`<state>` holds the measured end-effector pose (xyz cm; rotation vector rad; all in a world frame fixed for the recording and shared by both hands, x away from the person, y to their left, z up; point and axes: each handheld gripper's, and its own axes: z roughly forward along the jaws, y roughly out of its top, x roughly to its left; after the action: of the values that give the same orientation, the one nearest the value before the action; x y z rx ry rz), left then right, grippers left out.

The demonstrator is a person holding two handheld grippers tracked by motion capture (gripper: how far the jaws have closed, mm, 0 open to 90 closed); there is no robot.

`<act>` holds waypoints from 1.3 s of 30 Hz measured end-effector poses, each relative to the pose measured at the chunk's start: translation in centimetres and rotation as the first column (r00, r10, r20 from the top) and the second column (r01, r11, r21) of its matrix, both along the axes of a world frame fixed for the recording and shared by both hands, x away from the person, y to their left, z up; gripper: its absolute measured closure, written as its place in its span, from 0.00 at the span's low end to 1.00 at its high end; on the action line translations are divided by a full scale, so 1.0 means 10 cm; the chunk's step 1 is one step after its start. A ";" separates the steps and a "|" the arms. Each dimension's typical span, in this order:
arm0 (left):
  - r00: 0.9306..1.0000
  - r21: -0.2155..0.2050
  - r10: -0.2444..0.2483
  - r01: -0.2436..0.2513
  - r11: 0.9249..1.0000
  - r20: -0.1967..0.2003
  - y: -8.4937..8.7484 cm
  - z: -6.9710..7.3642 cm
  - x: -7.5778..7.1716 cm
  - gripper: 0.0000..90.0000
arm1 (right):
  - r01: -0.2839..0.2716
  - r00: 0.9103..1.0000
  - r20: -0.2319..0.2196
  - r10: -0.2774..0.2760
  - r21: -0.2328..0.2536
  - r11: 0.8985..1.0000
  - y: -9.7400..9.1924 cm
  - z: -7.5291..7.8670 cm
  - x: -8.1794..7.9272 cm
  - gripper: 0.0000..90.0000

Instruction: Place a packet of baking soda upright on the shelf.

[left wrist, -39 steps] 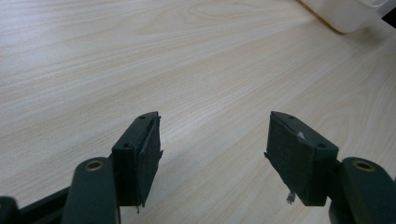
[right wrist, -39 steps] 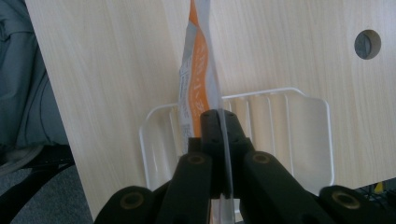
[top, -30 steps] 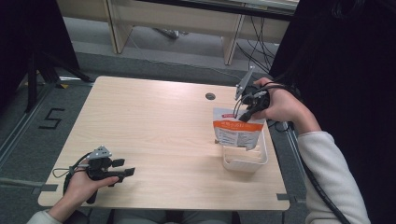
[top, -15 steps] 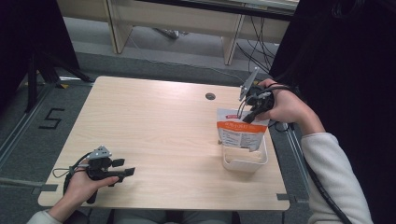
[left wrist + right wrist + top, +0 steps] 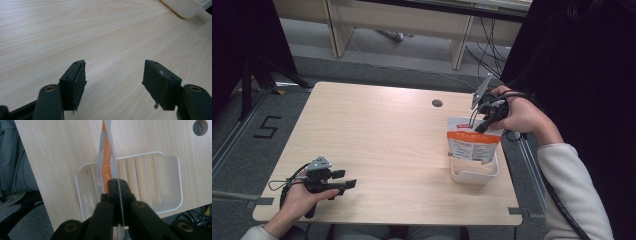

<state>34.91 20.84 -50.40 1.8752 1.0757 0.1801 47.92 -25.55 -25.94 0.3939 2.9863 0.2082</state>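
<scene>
The right gripper [image 5: 482, 125] pinches the top edge of the orange and white flat pouch [image 5: 474, 145], hanging it upright inside the clear plastic tray [image 5: 475, 174]; letting go is left, I think, while the left gripper [image 5: 343, 186] rests spread open.

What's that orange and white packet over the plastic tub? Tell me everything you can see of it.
The packet is a flat, flexible pouch, white along the top with an orange printed front, the print too small to read. It hangs upright, pinched at its top edge by the shut right gripper. Its lower part dips into the clear ribbed plastic tub near the table's right edge. Whether its bottom touches the tub floor I cannot tell.
</scene>
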 end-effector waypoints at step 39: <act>1.000 0.001 0.002 -0.002 1.000 -0.001 0.00 0.00 0.00 0.38 | 0.030 1.000 0.006 -0.030 -0.079 0.996 -0.12 -0.07 0.07 1.00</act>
<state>34.91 20.84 -50.40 1.8755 1.0789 0.1809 48.57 -26.72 -26.61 0.4289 2.9703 0.0879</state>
